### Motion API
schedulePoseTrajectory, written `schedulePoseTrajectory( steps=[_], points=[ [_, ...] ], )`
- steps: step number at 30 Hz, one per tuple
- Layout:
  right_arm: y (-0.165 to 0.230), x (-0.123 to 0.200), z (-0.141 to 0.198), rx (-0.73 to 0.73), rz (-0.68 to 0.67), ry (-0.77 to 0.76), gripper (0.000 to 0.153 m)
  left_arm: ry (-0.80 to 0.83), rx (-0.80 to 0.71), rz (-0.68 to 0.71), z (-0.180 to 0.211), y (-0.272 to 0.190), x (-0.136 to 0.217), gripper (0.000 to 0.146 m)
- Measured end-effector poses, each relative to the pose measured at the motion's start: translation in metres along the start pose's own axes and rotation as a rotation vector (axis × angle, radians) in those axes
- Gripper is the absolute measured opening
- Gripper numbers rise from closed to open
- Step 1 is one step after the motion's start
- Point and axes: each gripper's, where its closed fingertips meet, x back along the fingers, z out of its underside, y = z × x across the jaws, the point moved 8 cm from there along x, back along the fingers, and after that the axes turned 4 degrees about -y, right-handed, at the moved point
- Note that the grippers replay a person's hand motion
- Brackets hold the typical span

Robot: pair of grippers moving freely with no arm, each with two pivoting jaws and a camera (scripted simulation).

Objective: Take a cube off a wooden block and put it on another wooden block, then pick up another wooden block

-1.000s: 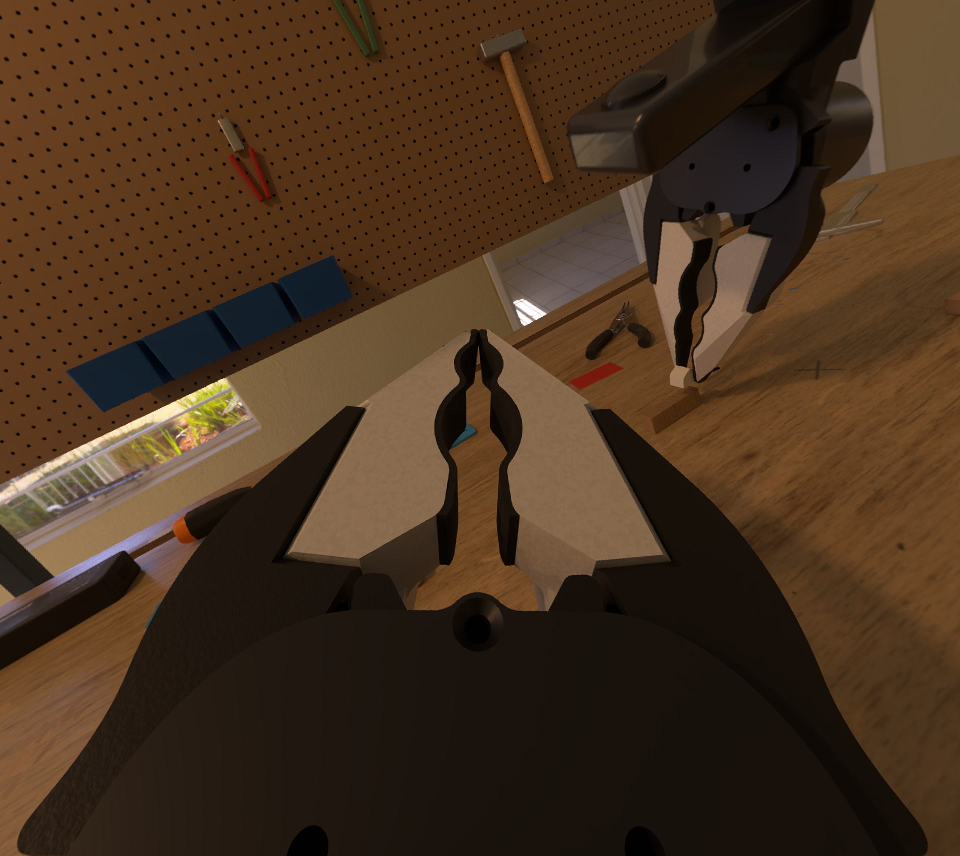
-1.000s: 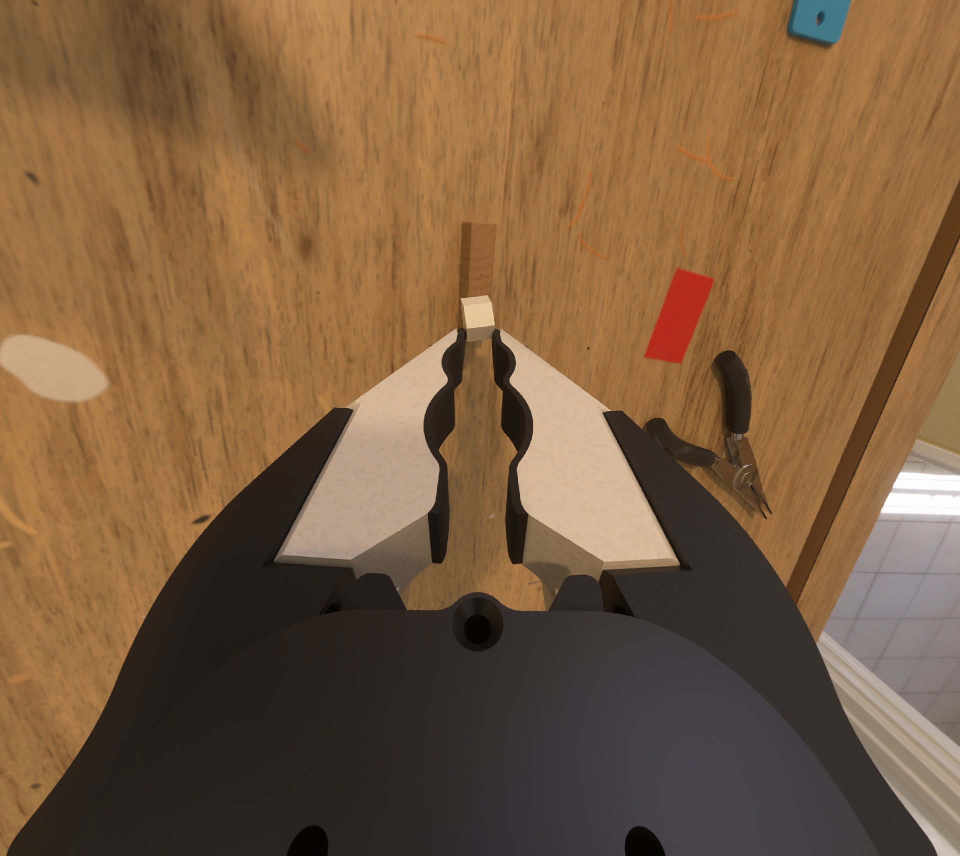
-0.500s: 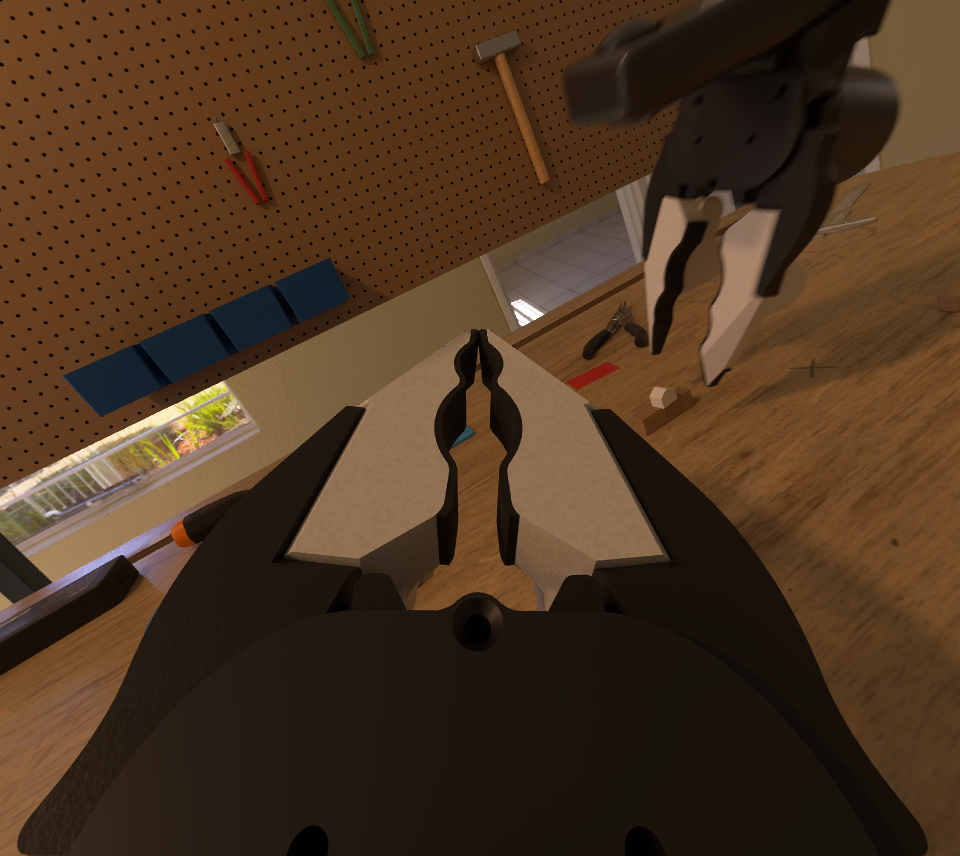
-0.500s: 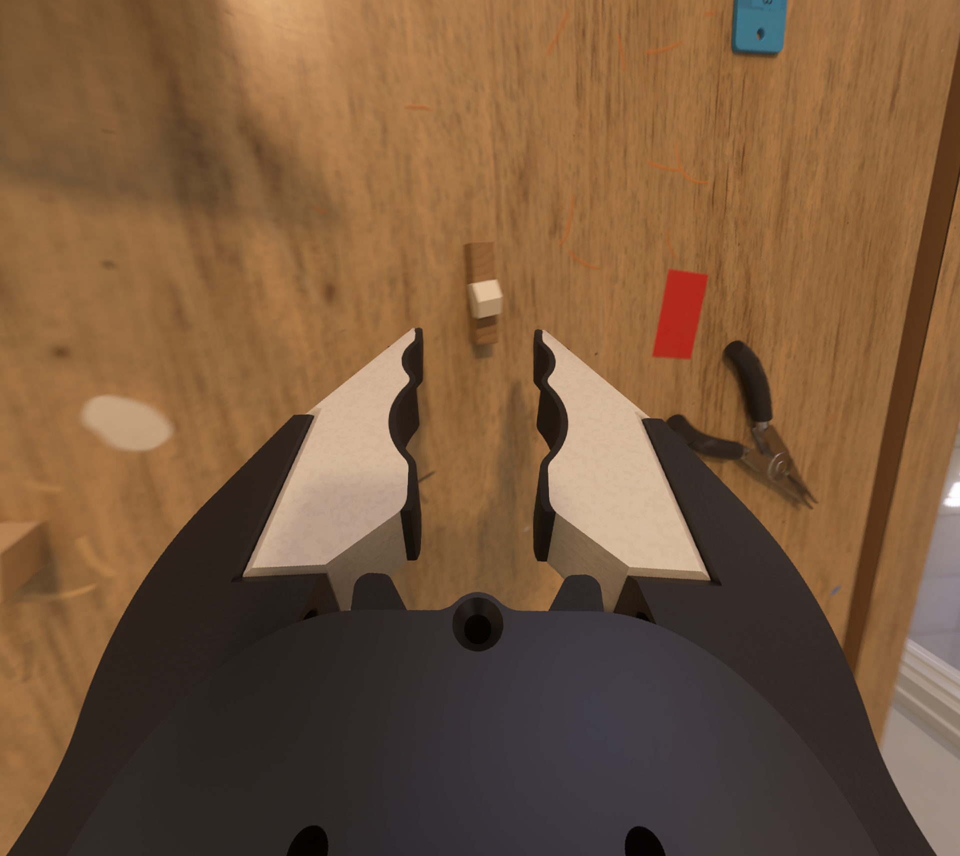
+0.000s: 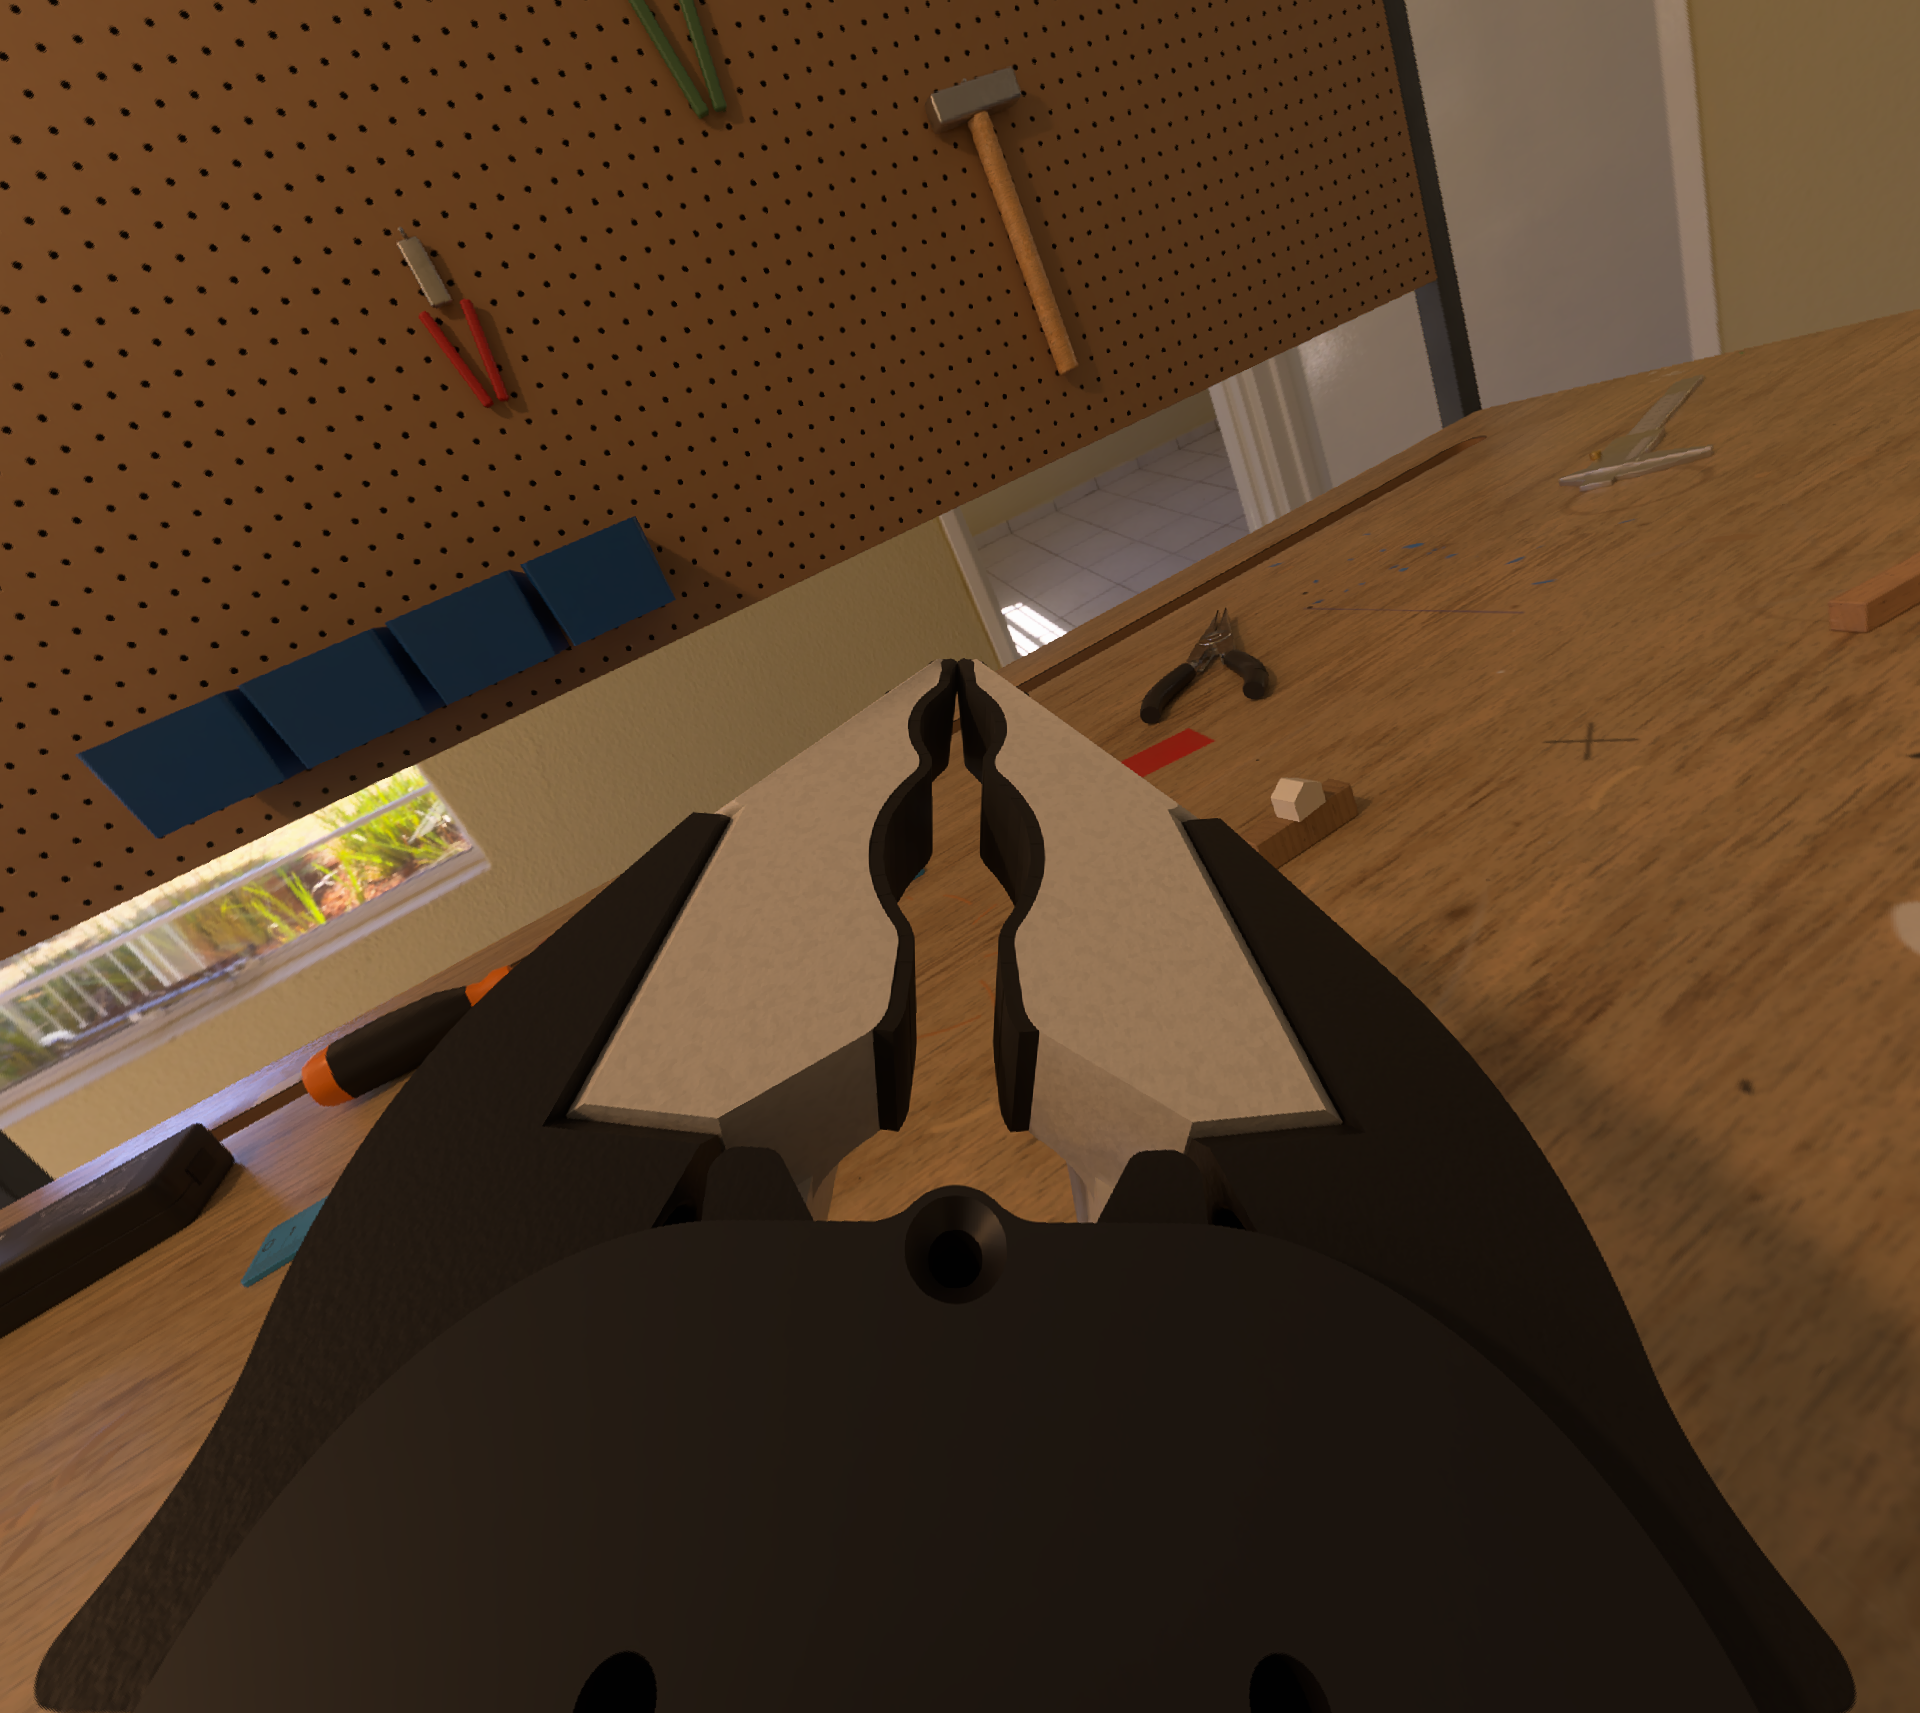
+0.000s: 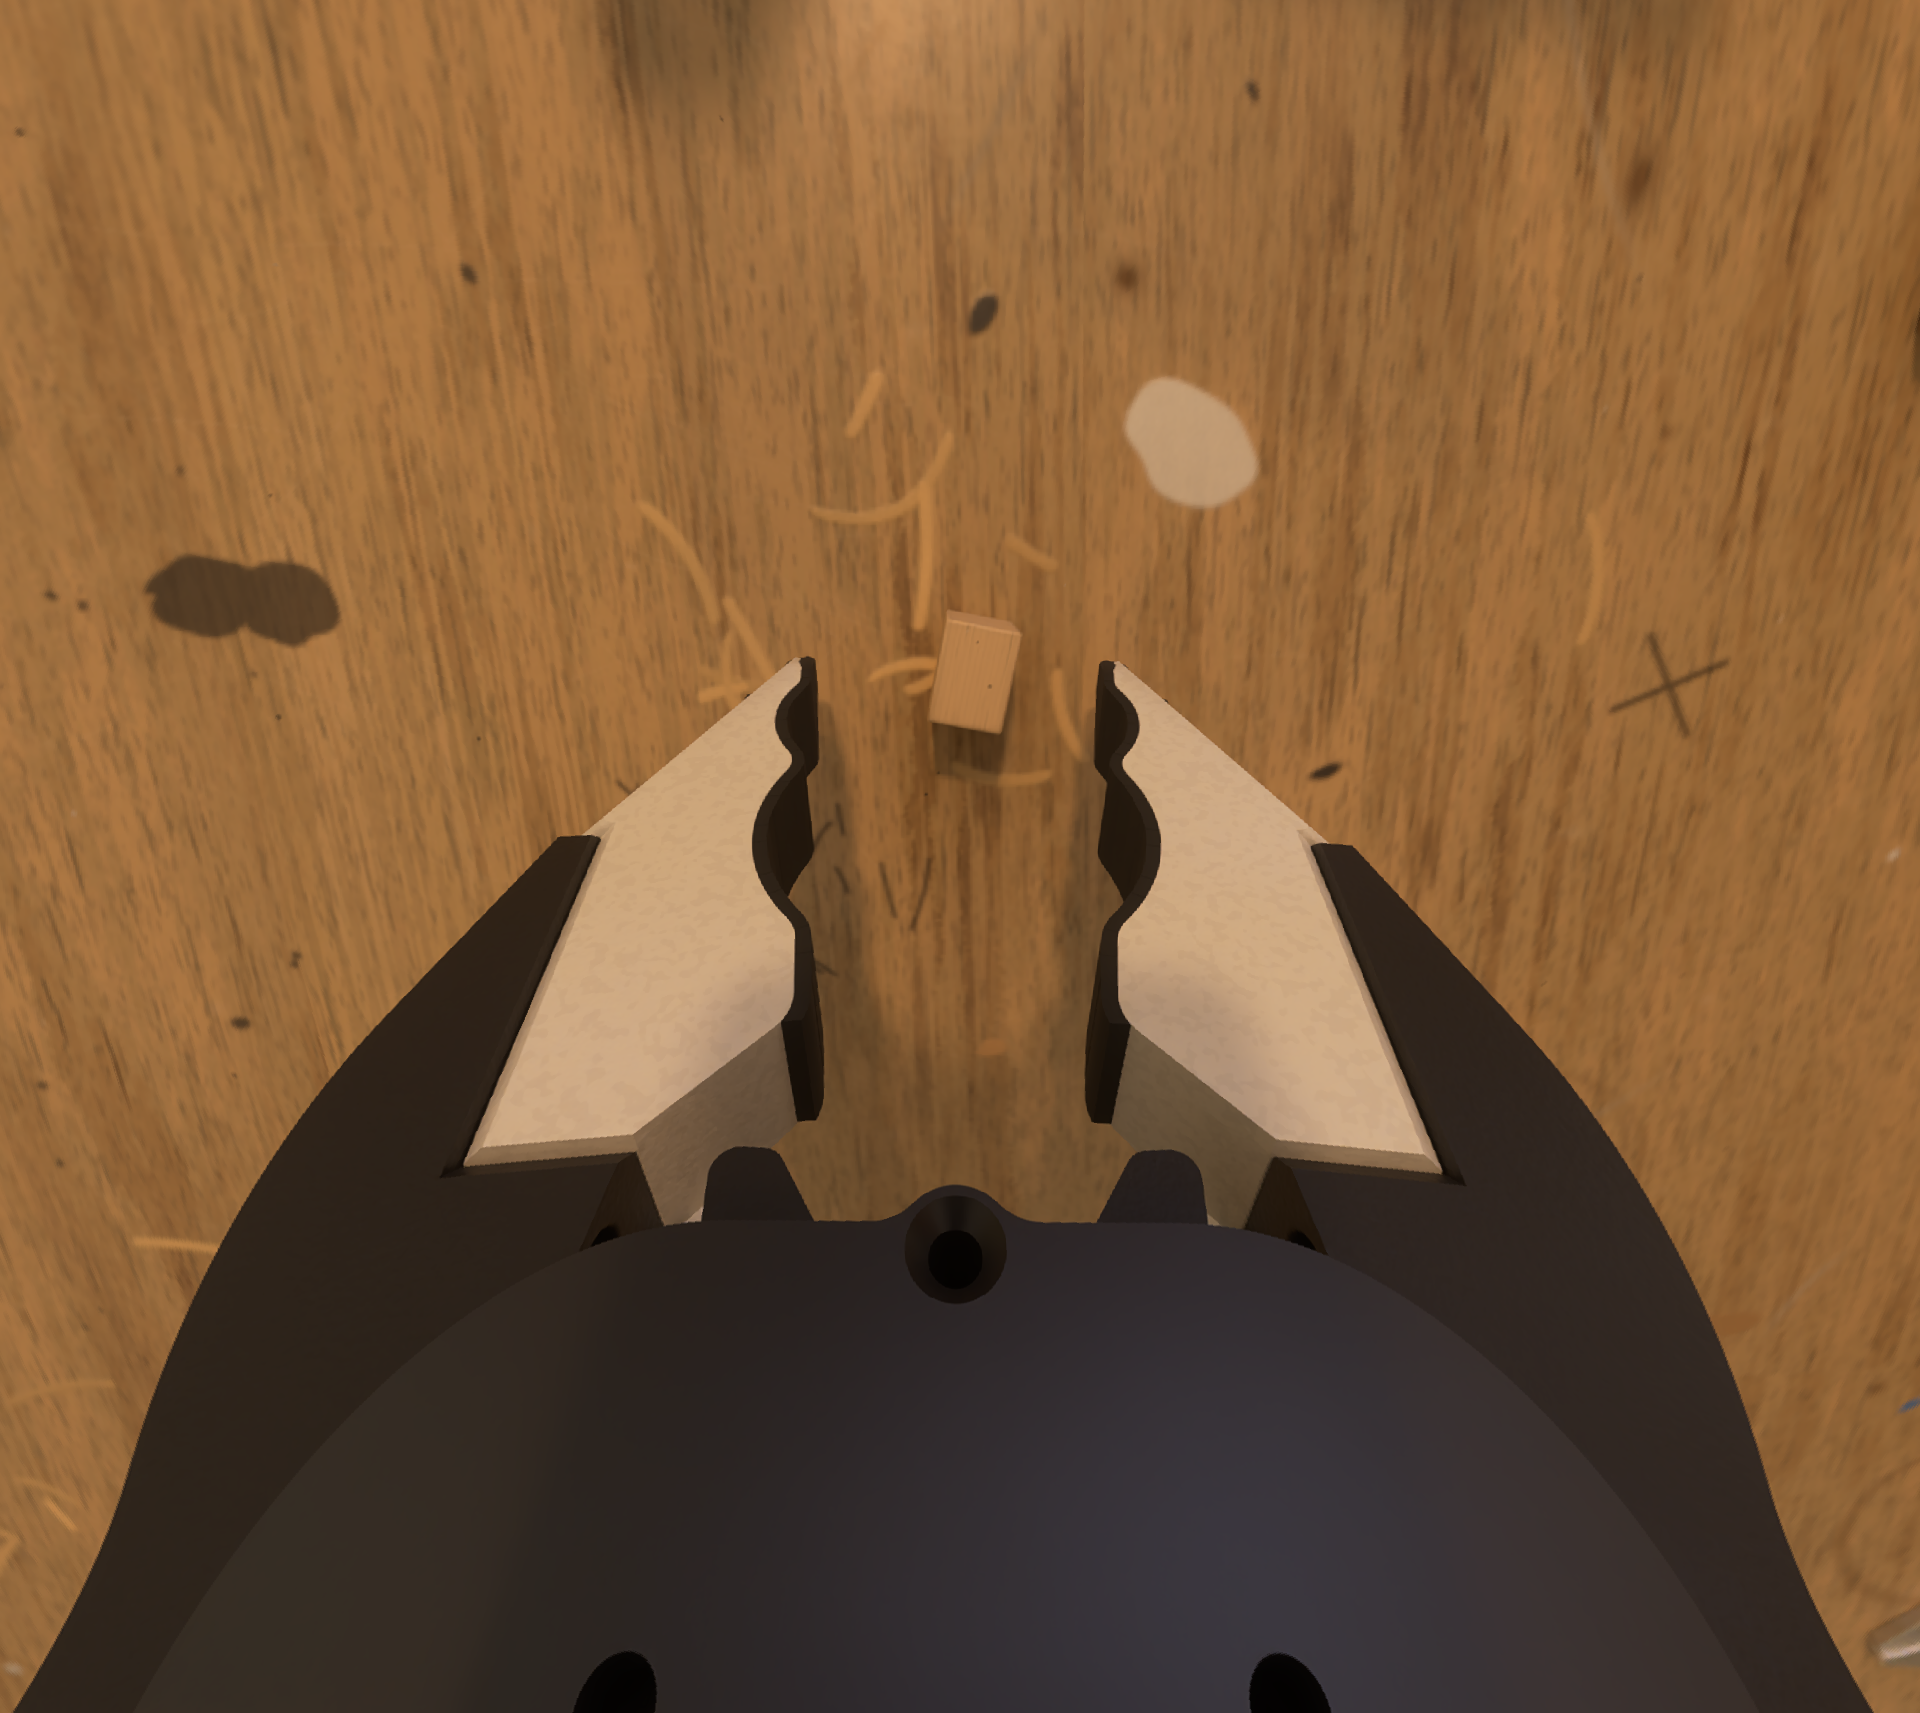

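The white cube (image 5: 1296, 797) sits on the dark wooden block (image 5: 1311, 824), which lies flat on the workbench (image 5: 1558, 936) just to the right of the left gripper's (image 5: 957, 671) tips and a little beyond them. Half a second ago the right gripper hung spread right above this pair in the left wrist view; now it has gone from that view, and cube and block stand alone, unchanged in place.

The right gripper (image 6: 957, 687) has swung away from them. Its view, which before showed the cube on the dark block ahead of the tips, now looks down on a pale wooden block (image 6: 974, 672), small and slightly askew, lying on the bench between the two tips and touching neither. Its jaws are wider apart than before and hold nothing. Wood shavings (image 6: 914, 520) are scattered just beyond the block, and a pale blotch (image 6: 1190, 442) lies farther ahead to the right.

The left gripper has not shifted; its jaws are pressed together with nothing between them. Beyond its tips to the right lie a red strip (image 5: 1167, 750) and black-handled pliers (image 5: 1205, 676). A further light wooden block (image 5: 1875, 603) lies far right.
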Motion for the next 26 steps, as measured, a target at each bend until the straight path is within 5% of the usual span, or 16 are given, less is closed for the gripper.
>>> schedulePoseTrajectory(
  steps=[9, 13, 20, 26],
  points=[
    [0.002, -0.003, 0.004, -0.156, 0.121, 0.040, 0.022, 0.002, -0.005, 0.009, 0.000, -0.002, 0.000, 0.000],
    [-0.004, 0.003, -0.005, -0.050, 0.200, 0.077, 0.015, 0.003, 0.007, 0.012, 0.000, -0.002, 0.000, 0.000],
    [-0.094, 0.009, -0.058, 0.070, 0.428, -0.057, 0.015, 0.009, -0.001, 0.016, 0.001, -0.002, 0.000, 0.000],
    [-0.141, -0.020, -0.073, 0.026, 0.351, -0.025, 0.015, 0.008, 0.006, 0.016, 0.001, -0.002, 0.000, 0.000]
  ],
)
